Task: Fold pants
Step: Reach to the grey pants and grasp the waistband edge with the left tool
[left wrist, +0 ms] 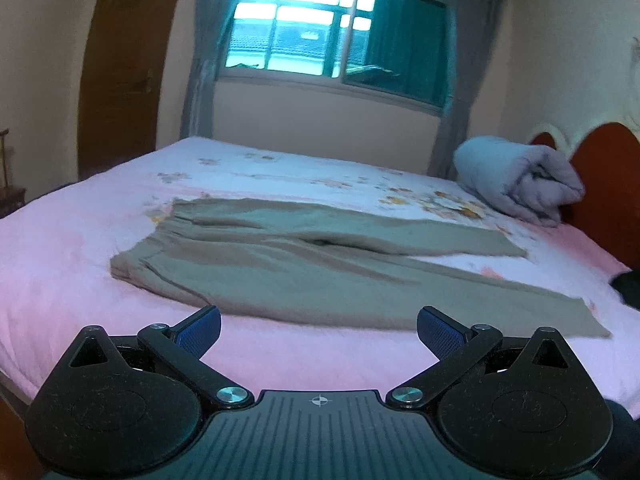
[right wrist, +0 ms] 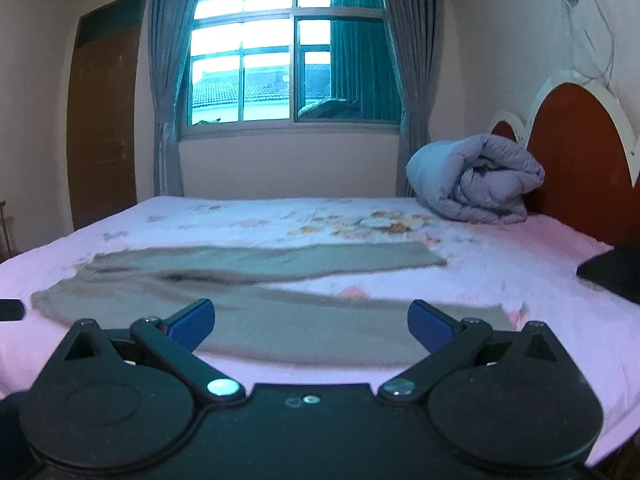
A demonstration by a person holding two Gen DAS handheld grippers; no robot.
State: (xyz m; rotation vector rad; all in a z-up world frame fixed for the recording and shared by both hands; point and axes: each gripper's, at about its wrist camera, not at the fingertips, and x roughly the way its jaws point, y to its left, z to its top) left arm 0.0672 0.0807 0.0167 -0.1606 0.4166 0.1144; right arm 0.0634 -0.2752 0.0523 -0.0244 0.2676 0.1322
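Observation:
Khaki pants (left wrist: pixel 288 264) lie spread flat on the pink bed (left wrist: pixel 60 280), waistband to the left and both legs running out to the right. My left gripper (left wrist: pixel 319 330) hovers open at the near edge of the pants, nothing between its blue-padded fingers (left wrist: pixel 202 330). In the right wrist view the same pants (right wrist: pixel 280 320) stretch across the bed (right wrist: pixel 520 256), and my right gripper (right wrist: pixel 310 322) is open just short of the near leg, holding nothing.
A rolled grey quilt (right wrist: pixel 476 180) sits at the head of the bed by the red headboard (right wrist: pixel 576 152). A dark object (right wrist: pixel 612 276) lies at the bed's right edge, another small one (right wrist: pixel 10 310) at the left. Window (right wrist: pixel 288 60) and door (right wrist: pixel 102 120) stand behind.

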